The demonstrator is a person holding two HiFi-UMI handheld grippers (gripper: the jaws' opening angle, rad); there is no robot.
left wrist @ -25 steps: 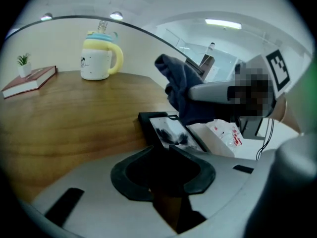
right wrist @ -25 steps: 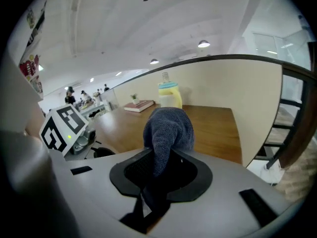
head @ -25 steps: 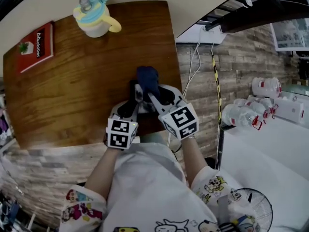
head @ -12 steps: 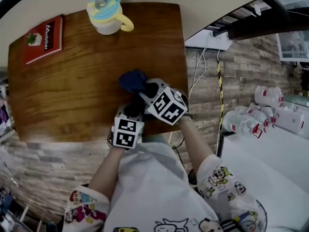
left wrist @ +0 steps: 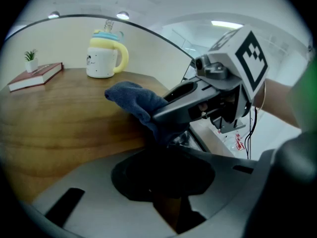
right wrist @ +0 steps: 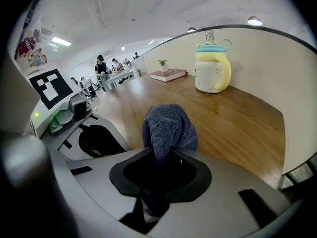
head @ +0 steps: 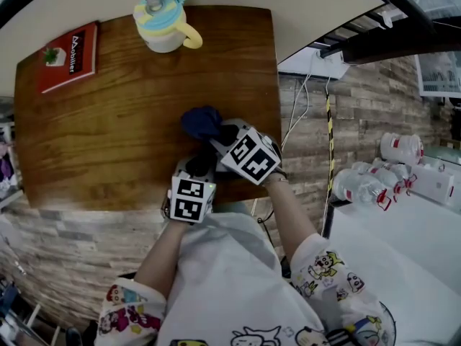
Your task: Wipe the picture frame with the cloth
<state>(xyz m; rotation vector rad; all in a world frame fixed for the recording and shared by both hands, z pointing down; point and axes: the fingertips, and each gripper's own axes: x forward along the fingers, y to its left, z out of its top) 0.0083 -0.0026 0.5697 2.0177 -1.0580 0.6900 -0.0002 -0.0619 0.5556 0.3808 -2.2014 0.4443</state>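
Partly hidden cloth [right wrist: 168, 128], right hand-held gripper [head: 220, 132] clamping

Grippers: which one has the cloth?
The right gripper: blue cloth is pinched in its jaws. The left gripper, its jaws just closing further, holds a brown strip.

Cup [head: 164, 21] on counter [head: 108, 135], far edge. Book [head: 68, 56] left of it, far corner. Cloth [head: 202, 121] over near right part, in right tongs [head: 220, 132]; left tongs [head: 204, 157] just beside.
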